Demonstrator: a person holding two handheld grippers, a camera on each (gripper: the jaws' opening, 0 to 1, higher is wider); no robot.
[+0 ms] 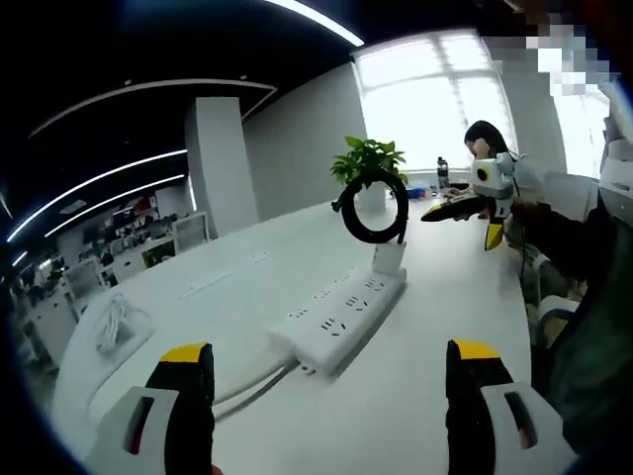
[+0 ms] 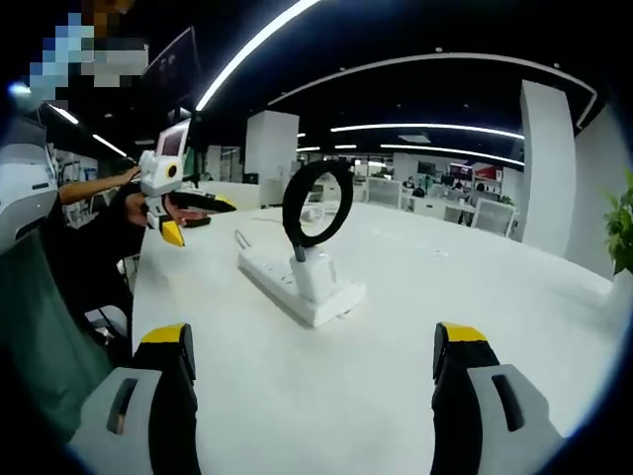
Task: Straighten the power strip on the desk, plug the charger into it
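- Charger [image 1: 389,255] already stands plugged in the strip's [image 1: 339,317] far end.
- Strip's long axis runs ahead of both grippers, well apart.
- Left gripper [image 1: 329,381] and right gripper [image 2: 315,364]: released, empty.

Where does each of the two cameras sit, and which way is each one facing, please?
Left gripper view: rides the left gripper, open, looking along the white desk at the power strip with the charger standing in it, windows behind; the right gripper and a dark sleeve enter from the right.
Right gripper view: rides the right gripper, open, facing the same strip from the opposite end, office behind; the left gripper enters from the left.
Shared: desk, power strip, charger and its coiled black cable.
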